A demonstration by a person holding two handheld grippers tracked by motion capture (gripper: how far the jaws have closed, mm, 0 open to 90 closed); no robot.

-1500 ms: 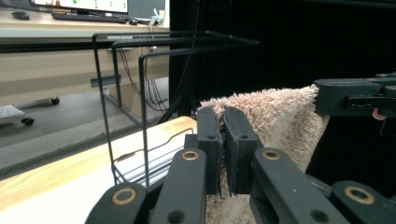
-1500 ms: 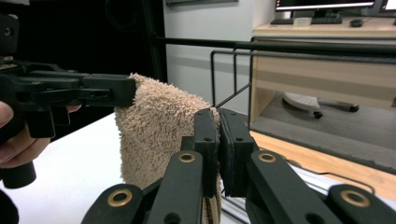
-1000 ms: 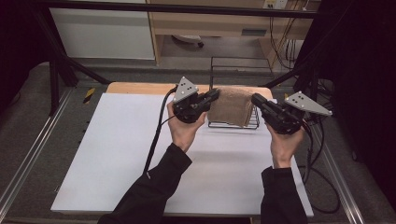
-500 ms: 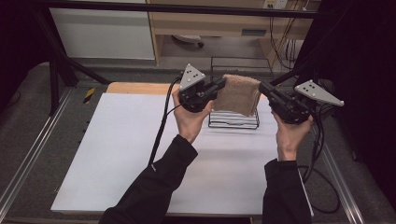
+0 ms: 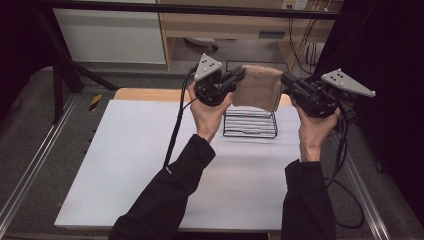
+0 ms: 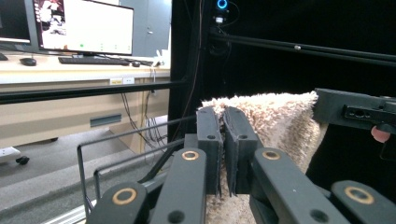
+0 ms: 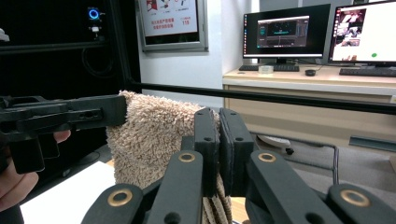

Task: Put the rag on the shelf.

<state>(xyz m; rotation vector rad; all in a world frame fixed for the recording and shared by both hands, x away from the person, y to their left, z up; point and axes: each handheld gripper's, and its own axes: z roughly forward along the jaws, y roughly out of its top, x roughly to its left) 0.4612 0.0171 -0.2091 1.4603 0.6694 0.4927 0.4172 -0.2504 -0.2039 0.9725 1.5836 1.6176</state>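
Observation:
A tan fluffy towel hangs folded in the air between the two grippers, above a black wire rack. My left gripper is shut on the towel's left top corner, and my right gripper is shut on its right top corner. In the left gripper view the jaws pinch the towel, with the rack below and the other gripper at the far side. In the right gripper view the jaws clamp the towel, with the other gripper at its far edge.
The white table sheet spreads under the arms, with a wooden strip at its back edge. Metal rails run along both sides. Cables trail from the grippers. A desk with monitors stands beyond the table.
Both grippers have risen together with the towel, lifting it off the wire rack. The towel now hangs above the rack instead of lying on it.

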